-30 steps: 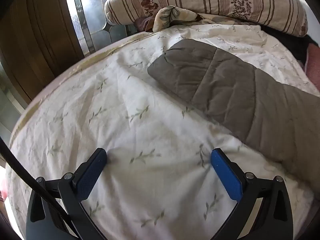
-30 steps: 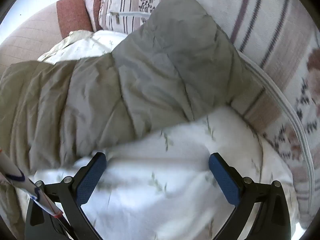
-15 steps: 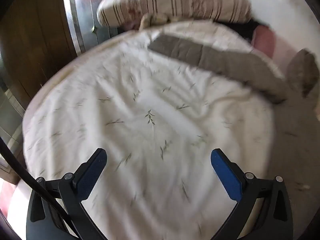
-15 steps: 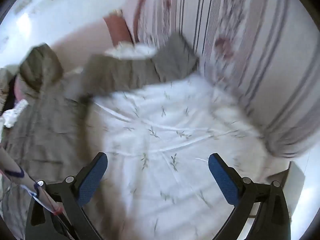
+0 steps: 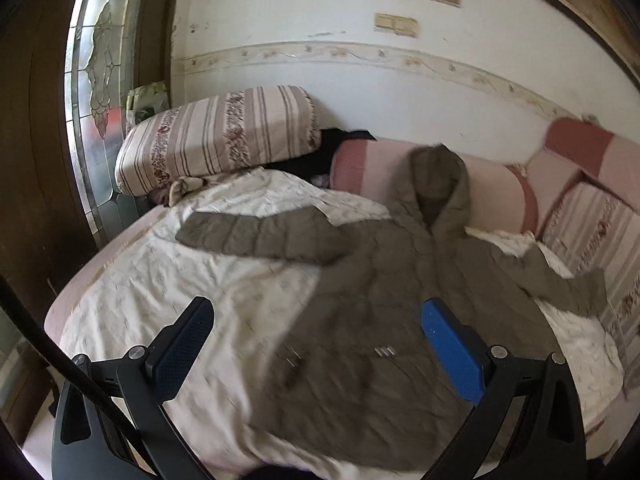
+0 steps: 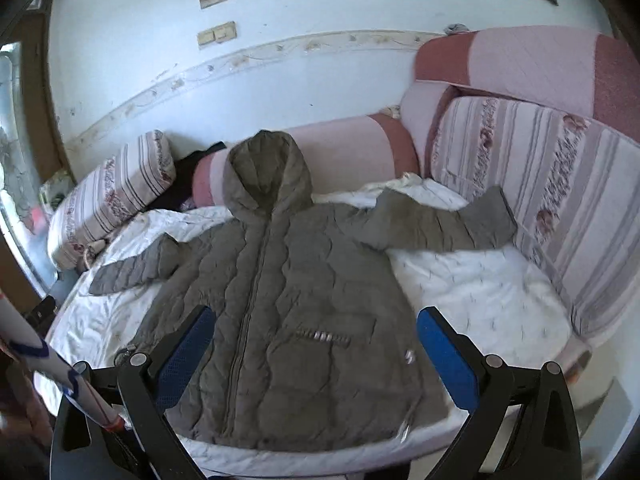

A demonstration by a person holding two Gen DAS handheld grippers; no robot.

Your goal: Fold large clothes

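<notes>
Lying flat on the bed [image 6: 480, 292], the jacket [image 6: 288, 300] sits beneath both wide, empty claws [image 5: 316, 344] [image 6: 314, 352].

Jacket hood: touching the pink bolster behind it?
Touching. Right wrist view shows the hood propped up against the pink bolster, overlapping its front with no gap; the left wrist view agrees.

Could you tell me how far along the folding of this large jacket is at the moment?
Done: the grey jacket lies spread flat, zipped front up, on the white bedspread, both sleeves out sideways, hood against the pink bolster. In hand: nothing; the left gripper and right gripper hover open above it. Left: every fold; sleeves first, probably.
</notes>
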